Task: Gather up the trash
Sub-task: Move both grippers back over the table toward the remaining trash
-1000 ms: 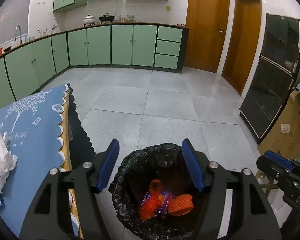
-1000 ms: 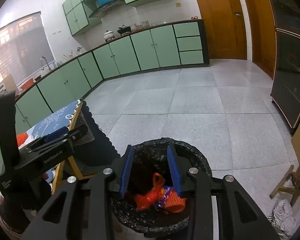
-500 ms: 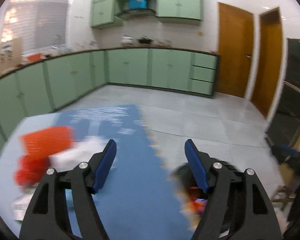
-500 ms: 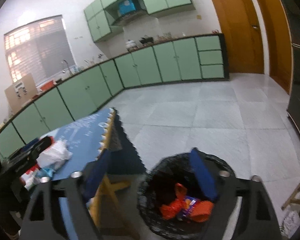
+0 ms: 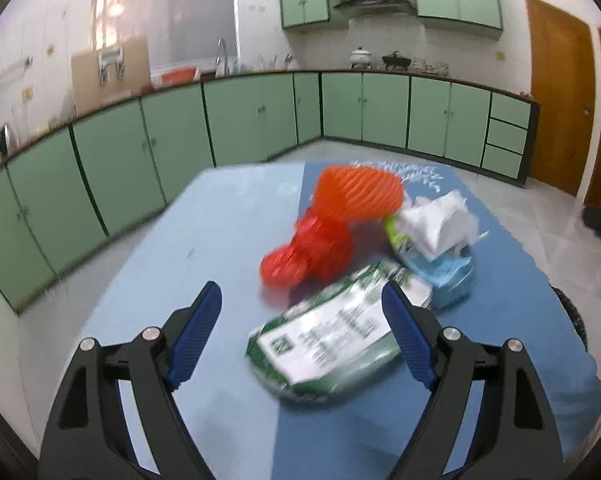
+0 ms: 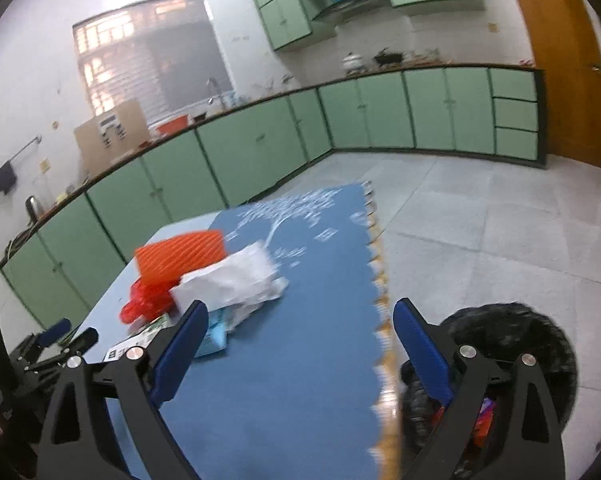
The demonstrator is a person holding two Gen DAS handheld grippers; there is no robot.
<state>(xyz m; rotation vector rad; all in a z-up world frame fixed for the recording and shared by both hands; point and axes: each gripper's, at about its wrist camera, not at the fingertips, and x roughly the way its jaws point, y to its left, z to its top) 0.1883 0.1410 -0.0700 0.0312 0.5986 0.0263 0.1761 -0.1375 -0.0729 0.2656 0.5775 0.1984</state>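
Note:
Trash lies in a heap on the blue-clothed table (image 5: 180, 264): an orange ribbed cup (image 5: 356, 196), a red plastic bag (image 5: 308, 254), crumpled white tissue (image 5: 436, 220), a light blue packet (image 5: 444, 272) and a green-and-white packet (image 5: 328, 344). My left gripper (image 5: 300, 289) hovers over the green packet with its jaws opening, and its pads touch nothing. My right gripper (image 6: 299, 307) hangs above the table's near right edge, jaws opening with nothing between them. The tissue (image 6: 236, 280) and the orange cup (image 6: 180, 254) lie ahead of it on the left. The black-lined trash bin (image 6: 512, 336) stands on the floor to its right.
The table's scalloped edge (image 6: 376, 280) drops to a grey tiled floor (image 6: 480, 216). Green cabinets (image 5: 260, 120) line the far walls and a wooden door (image 5: 556, 100) is at the right. The left gripper (image 6: 70, 334) shows at the right wrist view's lower left.
Both views have swung left from above the bin to the table. The right jaws, narrow over the bin before, now stand wide. The left jaws have widened a little.

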